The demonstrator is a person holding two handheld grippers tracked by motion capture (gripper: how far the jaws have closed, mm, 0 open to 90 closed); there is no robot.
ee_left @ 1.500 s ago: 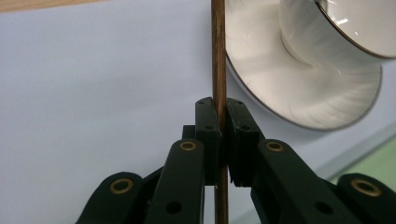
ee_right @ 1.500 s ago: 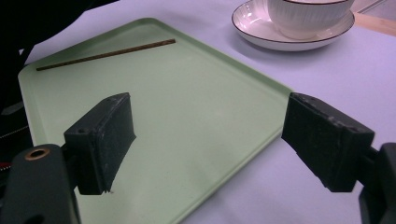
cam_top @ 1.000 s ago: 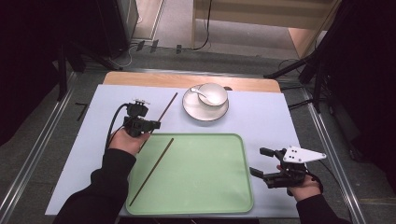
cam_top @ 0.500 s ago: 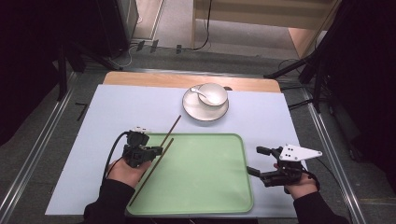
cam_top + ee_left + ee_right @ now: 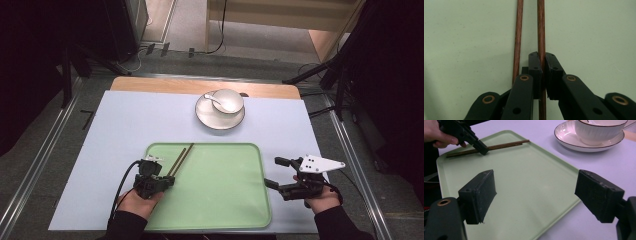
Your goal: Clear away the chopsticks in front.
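Pale lilac sheeting covers the table (image 5: 125, 130), with a strip of bare wood showing along its far edge and dark floor and stands beyond. A light green tray (image 5: 220, 200) lies at the near side, and two slim brown chopsticks sit together on its left part, angled toward the far rim. The left gripper (image 5: 159, 183) has its jaws pressed together on one chopstick (image 5: 541, 30), pinching it along the shaft rather than at a tip, while the second chopstick (image 5: 517, 37) lies just beside it on the tray, free of the jaws and nearly parallel. The right gripper (image 5: 281, 173) hovers near the tray's right edge with its jaws spread wide and nothing between them. Farther back, a white cup (image 5: 228, 101) with a spoon (image 5: 212, 99) in it stands on a saucer (image 5: 220, 120), well apart from both grippers. The chopsticks look light, stiff and smooth, so a thin round stick like this will likely roll or swivel in a flat-padded grip unless it is taken square across the shaft. Holding near the middle should keep it balanced; a hold close to an end would probably let the long free part droop or pivot. The tray's raised rim may help stop either stick from sliding off.
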